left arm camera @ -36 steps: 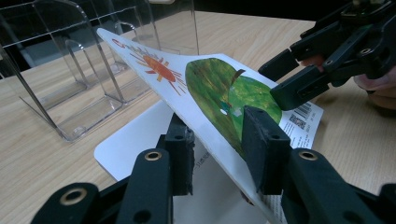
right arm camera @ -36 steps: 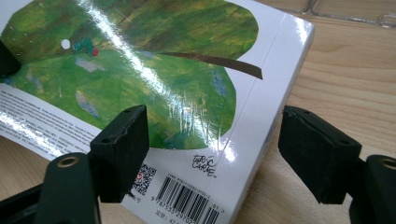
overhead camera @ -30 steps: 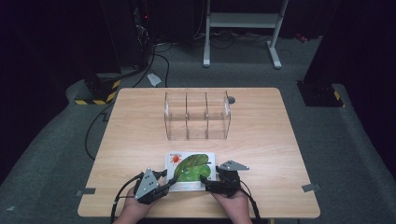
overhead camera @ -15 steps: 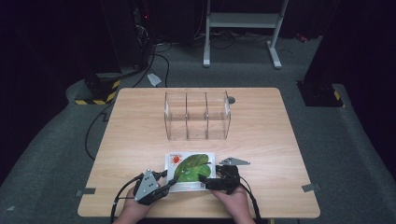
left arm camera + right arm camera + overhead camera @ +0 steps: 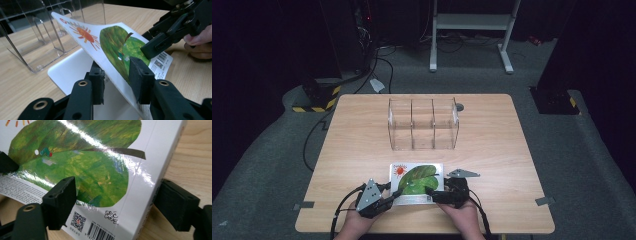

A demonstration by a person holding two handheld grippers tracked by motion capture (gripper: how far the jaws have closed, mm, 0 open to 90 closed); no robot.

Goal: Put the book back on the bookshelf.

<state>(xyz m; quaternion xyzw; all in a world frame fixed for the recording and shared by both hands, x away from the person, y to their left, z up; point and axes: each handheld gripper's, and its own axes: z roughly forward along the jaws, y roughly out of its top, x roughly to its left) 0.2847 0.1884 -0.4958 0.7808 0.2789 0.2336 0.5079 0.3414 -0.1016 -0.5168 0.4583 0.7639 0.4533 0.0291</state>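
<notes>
Book [image 5: 416, 183] lies on the bench [image 5: 492, 135] near the clear organizer [image 5: 424, 123], its cover pinched up by the left tongs [image 5: 117, 72] while the right tongs [image 5: 117, 202] straddle the spine, apparently steadying it.

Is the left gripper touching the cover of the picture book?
Touching. In the left gripper view, the left gripper pinches the lifted cover of the picture book, one black jaw pressed against each face.
</notes>
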